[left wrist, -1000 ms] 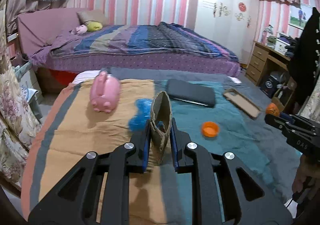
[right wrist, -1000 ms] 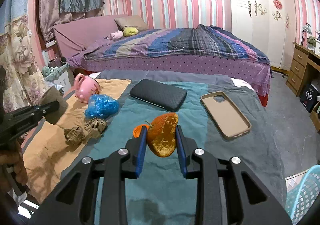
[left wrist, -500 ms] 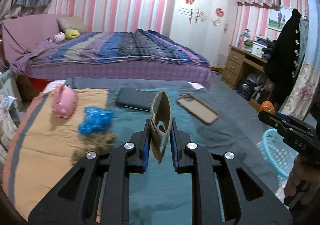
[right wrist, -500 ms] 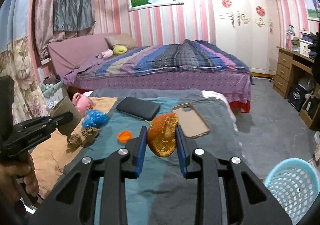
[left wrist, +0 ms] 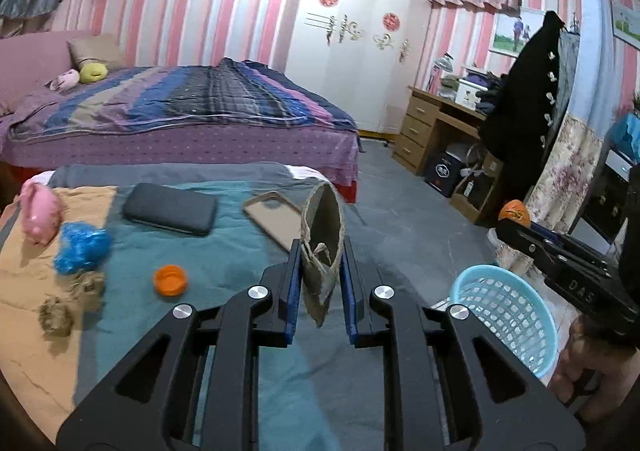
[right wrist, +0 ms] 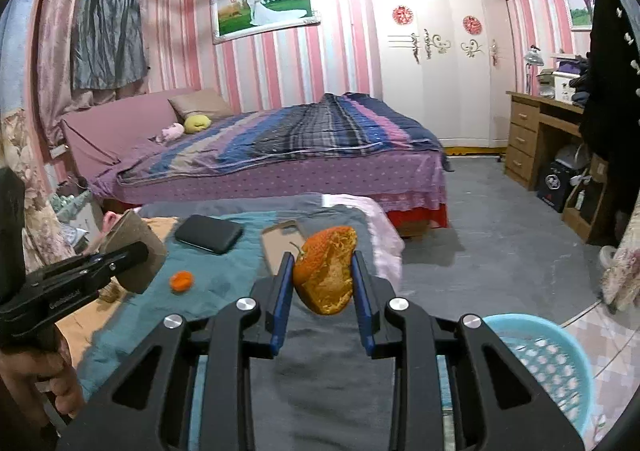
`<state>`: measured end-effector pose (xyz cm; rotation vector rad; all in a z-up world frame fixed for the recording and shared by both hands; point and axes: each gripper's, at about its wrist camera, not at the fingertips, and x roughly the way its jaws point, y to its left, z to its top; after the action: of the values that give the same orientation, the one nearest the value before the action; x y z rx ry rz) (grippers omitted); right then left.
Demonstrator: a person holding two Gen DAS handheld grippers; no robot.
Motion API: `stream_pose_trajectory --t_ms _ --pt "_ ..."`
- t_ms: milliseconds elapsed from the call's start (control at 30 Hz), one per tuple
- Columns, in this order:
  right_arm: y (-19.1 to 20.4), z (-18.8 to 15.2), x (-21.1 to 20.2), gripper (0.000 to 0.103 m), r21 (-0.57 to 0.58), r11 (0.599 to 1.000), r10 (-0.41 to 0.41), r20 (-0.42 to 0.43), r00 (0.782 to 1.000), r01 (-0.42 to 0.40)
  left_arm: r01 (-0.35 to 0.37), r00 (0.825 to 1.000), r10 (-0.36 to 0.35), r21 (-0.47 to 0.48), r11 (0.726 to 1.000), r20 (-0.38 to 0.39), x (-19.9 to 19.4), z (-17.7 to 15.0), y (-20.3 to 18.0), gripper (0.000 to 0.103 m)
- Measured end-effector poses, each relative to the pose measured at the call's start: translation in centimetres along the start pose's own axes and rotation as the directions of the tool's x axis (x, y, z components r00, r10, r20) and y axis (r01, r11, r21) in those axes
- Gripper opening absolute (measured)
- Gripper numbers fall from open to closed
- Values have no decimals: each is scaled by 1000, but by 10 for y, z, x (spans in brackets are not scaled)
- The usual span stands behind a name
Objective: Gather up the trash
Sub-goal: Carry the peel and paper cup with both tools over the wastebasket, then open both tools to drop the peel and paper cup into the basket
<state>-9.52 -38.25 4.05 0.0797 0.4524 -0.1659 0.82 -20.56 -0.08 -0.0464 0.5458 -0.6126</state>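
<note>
Cardboard scrap (left wrist: pixel 322 247) clenched in my left claw (left wrist: pixel 320 263), orange peel (right wrist: pixel 326 271) clenched in my right claw (right wrist: pixel 323 281), both mid-carry short of the blue basket (left wrist: pixel 506 321); next, I judge: centre above basket rim, release.

blue basket (right wrist: pixel 548 367) mouth open, bare floor (right wrist: pixel 500 251) beside bed (right wrist: pixel 320 371)

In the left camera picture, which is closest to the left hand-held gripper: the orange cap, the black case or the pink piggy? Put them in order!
From the left hand-held gripper:
1. Orange cap, just to its left on the teal blanket.
2. Black case, farther back and left.
3. Pink piggy, far left on the tan cloth.
</note>
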Motion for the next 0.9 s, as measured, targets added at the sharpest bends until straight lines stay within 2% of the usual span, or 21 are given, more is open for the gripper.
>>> stream_pose_trajectory --t_ms 167,267,333,433,600,633,700,733,767,800,867,900 --pt "-35 4 -16 29 48 997 -65 37 997 63 56 998 -55 37 998 -16 19 5 -40 17" --pt "-63 3 -26 29 95 989 -118 36 992 114 115 993 -112 81 990 -32 34 6 -80 17" --pt "-86 -1 -35 29 125 971 -206 26 978 201 150 988 -147 84 985 -45 41 7 -97 17" --pt "-103 -3 -42 29 147 950 -279 2 960 276 211 976 -206 68 975 -69 53 5 -120 17" --pt "-124 -7 -50 31 164 939 -304 -15 953 302 278 957 -267 90 956 -112 68 -9 -159 18" --pt "-128 -8 -51 33 166 938 -305 -18 952 303 290 953 -278 97 952 -121 70 -11 -164 18" --pt "-138 -10 -56 45 176 933 -318 -13 948 315 309 946 -293 113 944 -139 73 -17 -176 19" --pt "-143 -10 -58 60 184 926 -334 -7 942 330 319 942 -301 116 941 -148 75 -19 -181 20" --pt "-144 -11 -59 67 198 918 -352 3 936 345 329 938 -310 113 938 -158 77 -21 -183 22" --pt "-144 -11 -57 67 215 908 -369 9 929 358 350 928 -330 97 932 -174 80 -22 -185 24" --pt "-149 -12 -63 68 246 888 -406 25 913 388 373 917 -355 74 925 -181 82 -23 -185 50" --pt "-147 -10 -59 68 255 885 -411 30 911 390 373 918 -357 67 925 -172 82 -24 -186 69"
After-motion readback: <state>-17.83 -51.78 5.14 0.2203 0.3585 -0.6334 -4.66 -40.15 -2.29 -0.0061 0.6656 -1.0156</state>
